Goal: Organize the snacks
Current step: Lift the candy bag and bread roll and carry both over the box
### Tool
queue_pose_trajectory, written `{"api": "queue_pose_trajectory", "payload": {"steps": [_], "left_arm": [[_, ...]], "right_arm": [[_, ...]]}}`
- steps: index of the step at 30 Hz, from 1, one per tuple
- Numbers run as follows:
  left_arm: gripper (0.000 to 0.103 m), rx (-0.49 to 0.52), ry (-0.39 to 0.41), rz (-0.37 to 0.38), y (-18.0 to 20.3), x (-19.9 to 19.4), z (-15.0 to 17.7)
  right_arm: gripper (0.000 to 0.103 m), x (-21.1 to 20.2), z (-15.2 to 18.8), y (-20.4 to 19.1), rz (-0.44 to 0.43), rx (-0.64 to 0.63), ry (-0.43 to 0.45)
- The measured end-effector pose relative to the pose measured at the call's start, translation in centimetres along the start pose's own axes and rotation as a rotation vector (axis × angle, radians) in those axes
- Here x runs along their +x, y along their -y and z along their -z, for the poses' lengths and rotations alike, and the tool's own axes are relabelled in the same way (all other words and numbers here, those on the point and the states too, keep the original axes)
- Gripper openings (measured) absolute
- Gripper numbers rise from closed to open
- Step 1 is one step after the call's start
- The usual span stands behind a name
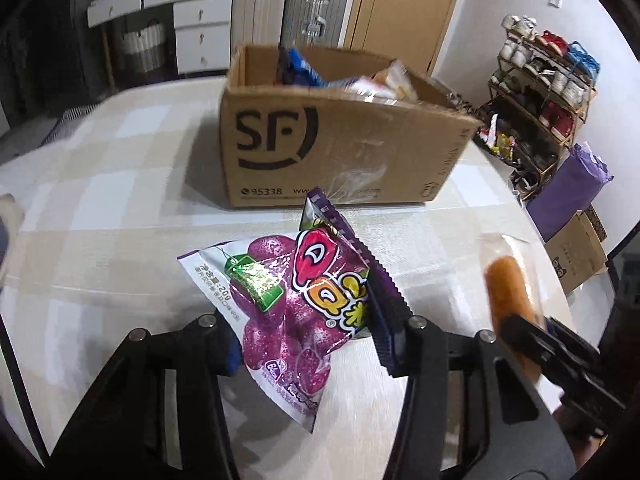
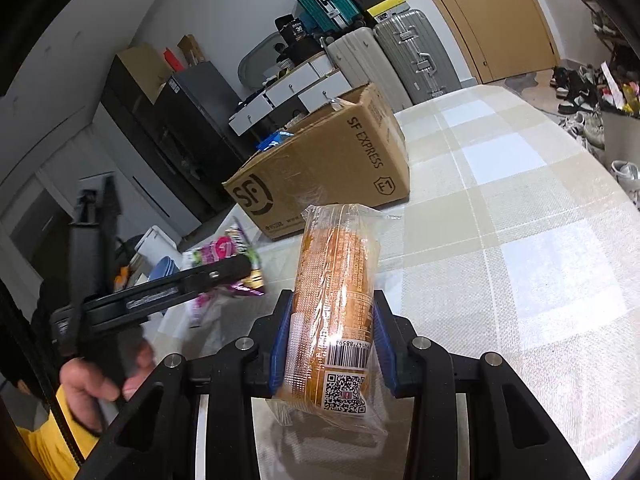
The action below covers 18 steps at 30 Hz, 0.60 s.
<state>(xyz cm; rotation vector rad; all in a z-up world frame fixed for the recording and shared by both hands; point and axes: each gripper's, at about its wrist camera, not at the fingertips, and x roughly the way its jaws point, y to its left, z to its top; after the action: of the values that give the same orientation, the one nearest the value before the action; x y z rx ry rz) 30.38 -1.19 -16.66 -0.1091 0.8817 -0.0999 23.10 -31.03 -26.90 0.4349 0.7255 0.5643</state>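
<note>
My left gripper [image 1: 312, 344] is shut on a purple grape-candy bag [image 1: 288, 304] and holds it above the checked tablecloth. My right gripper [image 2: 332, 344] is shut on an orange bread roll in clear wrap [image 2: 336, 300], held upright above the table. The open SF cardboard box [image 1: 344, 144] stands on the table ahead of both, with several snack packs [image 1: 360, 76] inside. The box also shows in the right wrist view [image 2: 320, 172]. The right gripper with the roll [image 1: 508, 292] appears at the right of the left wrist view. The left gripper and the candy bag [image 2: 224, 252] show at the left of the right wrist view.
The table [image 2: 520, 240] carries a beige and white checked cloth under clear plastic. Suitcases [image 2: 400, 56] and white drawers [image 1: 200, 28] stand behind the box. A shoe rack [image 1: 540, 92] and a purple bag [image 1: 568, 192] stand off the table's right edge.
</note>
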Motion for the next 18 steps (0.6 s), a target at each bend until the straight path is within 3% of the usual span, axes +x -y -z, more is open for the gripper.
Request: {"api": "queue_pose_trajectory", "payload": {"steps": [11, 18], "left_arm": [[0.046, -0.01, 0.083, 0.044, -1.4, -8.2, 1.5], [0.046, -0.021, 0.126, 0.056, -3.4, -12.7, 0.1]], "right_arm": [[0.038, -3.0, -1.3, -6.0, -0.011, -0.13, 0.03], [0.038, -4.1, -4.5, -9.6, -0.062, -0.173, 0.05]]}}
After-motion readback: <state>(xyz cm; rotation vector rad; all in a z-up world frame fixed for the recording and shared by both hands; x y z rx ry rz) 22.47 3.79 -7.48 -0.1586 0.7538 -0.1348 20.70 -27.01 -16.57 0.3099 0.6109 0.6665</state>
